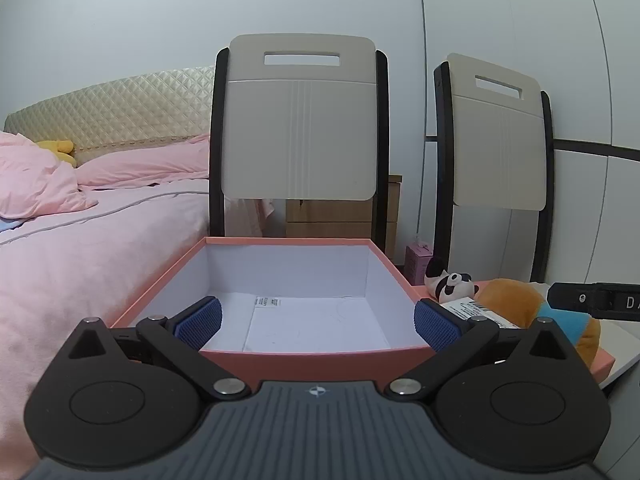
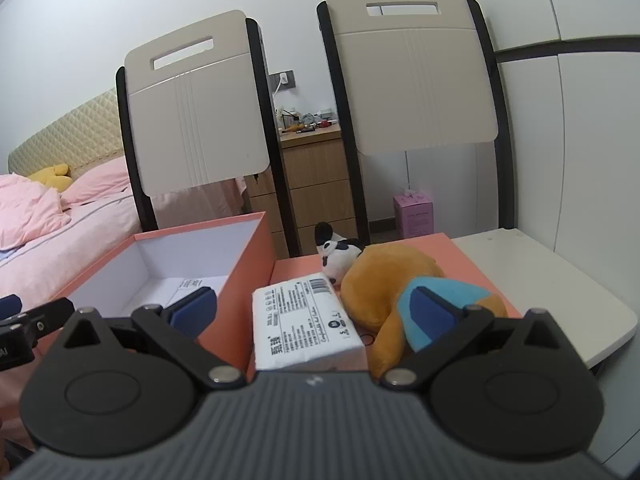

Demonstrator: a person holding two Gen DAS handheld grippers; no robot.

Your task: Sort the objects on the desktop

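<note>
An open pink box (image 1: pixel 320 356) with a white inside stands right in front of my left gripper (image 1: pixel 316 322), which is open and empty, its blue pads either side of the box's near wall. The box also shows in the right wrist view (image 2: pixel 248 256). Beside it a pink lid (image 2: pixel 460 264) lies flat and holds a white tissue pack (image 2: pixel 308 320), an orange and blue plush toy (image 2: pixel 384 288) and a small panda plush (image 2: pixel 340 254). My right gripper (image 2: pixel 314 310) is open and empty, just short of the tissue pack. The toys also show in the left wrist view (image 1: pixel 508 300).
Two folding chairs (image 2: pixel 412 76) lean against the wall behind the white table (image 2: pixel 560 292). A pink bed (image 1: pixel 80 248) lies to the left. A wooden drawer unit (image 2: pixel 316 176) and a small pink carton (image 2: pixel 414 214) stand on the floor behind.
</note>
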